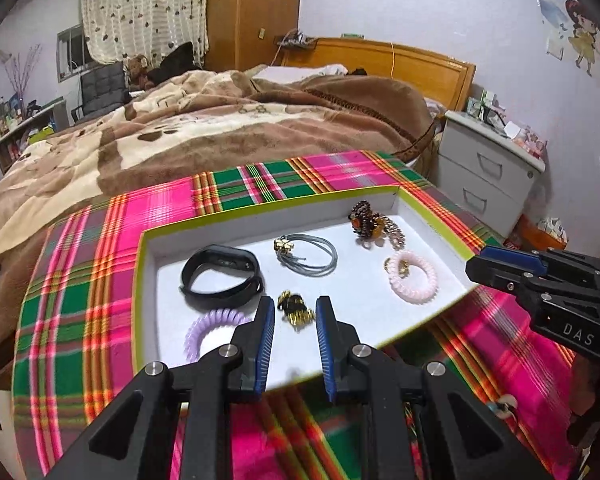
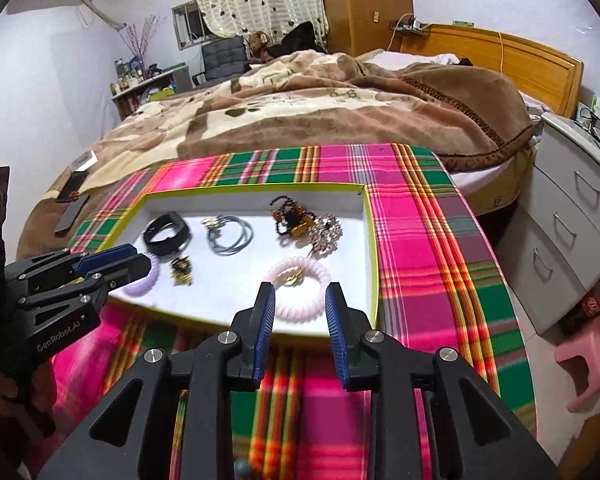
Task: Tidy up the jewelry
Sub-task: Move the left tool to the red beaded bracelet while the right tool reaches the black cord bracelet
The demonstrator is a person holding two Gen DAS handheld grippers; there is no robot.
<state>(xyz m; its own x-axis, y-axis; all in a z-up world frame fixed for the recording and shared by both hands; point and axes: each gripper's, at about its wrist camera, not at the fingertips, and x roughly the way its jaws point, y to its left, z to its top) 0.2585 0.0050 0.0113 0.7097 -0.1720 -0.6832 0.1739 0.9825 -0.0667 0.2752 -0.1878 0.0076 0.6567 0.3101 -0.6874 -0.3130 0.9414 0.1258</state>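
Both hand-held grippers, left point(image 1: 295, 316) and right point(image 2: 300, 300), hover open and empty over the white tray point(image 1: 428, 200) holding hair ties and a black band point(image 1: 220, 276).

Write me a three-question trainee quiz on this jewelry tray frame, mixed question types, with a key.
1. True or false: the left gripper holds the black band.
2. Which item lies nearest the right gripper? A) pink coil tie B) grey hair ties C) purple coil tie
3. Fill in: the tray sits on a ____ cloth.

Key: 1 false, its jaws stand open and empty above the small gold and black piece. 2 A. 3 plaid.
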